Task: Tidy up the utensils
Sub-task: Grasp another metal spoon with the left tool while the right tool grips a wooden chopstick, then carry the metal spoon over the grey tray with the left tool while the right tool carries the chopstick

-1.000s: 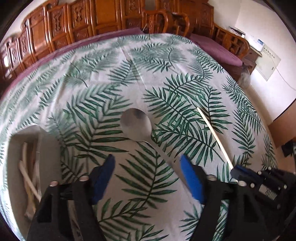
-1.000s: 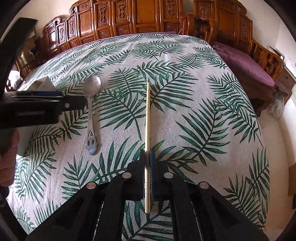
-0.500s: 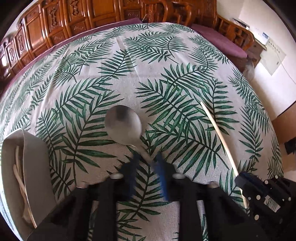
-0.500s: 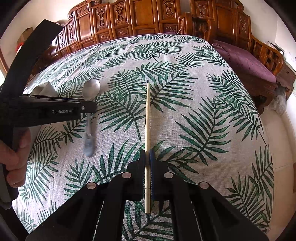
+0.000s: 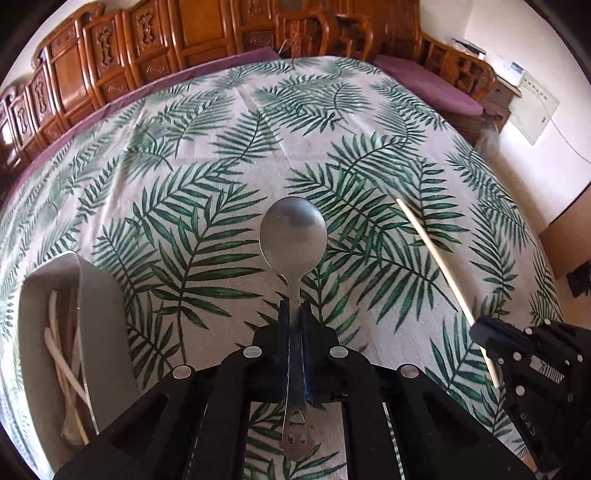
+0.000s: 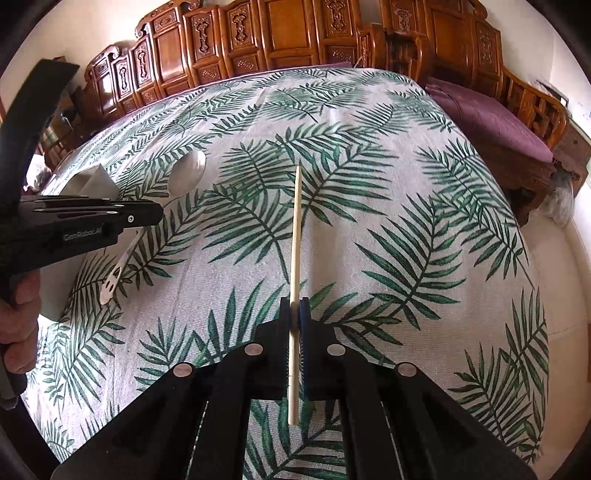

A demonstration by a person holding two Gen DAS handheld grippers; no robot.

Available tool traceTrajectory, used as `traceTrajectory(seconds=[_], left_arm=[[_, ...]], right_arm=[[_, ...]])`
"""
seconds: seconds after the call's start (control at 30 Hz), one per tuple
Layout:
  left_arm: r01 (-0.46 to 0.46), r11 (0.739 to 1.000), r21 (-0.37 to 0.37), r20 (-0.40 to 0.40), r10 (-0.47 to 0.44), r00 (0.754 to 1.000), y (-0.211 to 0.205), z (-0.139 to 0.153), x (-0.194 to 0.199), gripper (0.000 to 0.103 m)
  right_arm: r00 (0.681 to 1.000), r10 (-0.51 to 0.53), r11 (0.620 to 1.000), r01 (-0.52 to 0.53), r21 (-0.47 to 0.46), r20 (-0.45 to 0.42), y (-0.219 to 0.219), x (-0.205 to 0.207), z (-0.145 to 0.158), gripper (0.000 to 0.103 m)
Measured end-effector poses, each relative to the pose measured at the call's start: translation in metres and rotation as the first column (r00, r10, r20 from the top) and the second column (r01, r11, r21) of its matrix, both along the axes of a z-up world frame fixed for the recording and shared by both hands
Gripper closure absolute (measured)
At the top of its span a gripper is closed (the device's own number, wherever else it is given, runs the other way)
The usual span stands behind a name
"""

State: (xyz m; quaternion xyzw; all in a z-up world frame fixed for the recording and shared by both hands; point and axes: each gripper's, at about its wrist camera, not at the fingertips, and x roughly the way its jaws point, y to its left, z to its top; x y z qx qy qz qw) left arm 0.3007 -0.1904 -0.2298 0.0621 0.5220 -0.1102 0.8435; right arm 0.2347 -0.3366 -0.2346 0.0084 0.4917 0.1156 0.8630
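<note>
- Container [image 5: 107, 332]: a grey open box at the far left of the tabletop [image 5: 221, 155], which is covered by a palm-leaf cloth. Pale sticks [image 5: 59, 354] lie inside it.
- Left tool [image 5: 294, 314]: its blue pads are closed narrow on the handle of a metal spoon [image 5: 293, 236]. The bowl points forward, away from the camera; the handle end sticks out behind the pads. In the right wrist view the spoon [image 6: 186, 171] is tilted, with its handle end off the cloth.
- Right tool [image 6: 294, 308]: clamped on a single pale chopstick [image 6: 295, 229], gripped toward its rear end. The long part points forward over the cloth.
- The spoon and chopstick are apart, the chopstick [image 5: 432, 254] to the right.
- Carved wooden furniture [image 6: 280, 33] stands behind the tabletop.
</note>
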Motion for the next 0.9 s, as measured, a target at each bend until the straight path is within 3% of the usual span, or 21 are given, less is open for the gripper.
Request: traceTrajectory(seconds=[0.63,0.9], left_arm=[[0.035,0.999,-0.015,0.112,-0.033,0.993,0.033,0.057,-0.035,0.098],[0.019,0.999,-0.044,0.125,-0.013,0.992,0.058,0.073,-0.055,0.098]], right_arm=[[0.993,0.057,0.998,-0.060,0.023,0.104,0.029,-0.008,0.060,0.097],[0.987,0.093,0.995,-0.097,0.028,0.133,0.047,-0.016,0.079,0.097]])
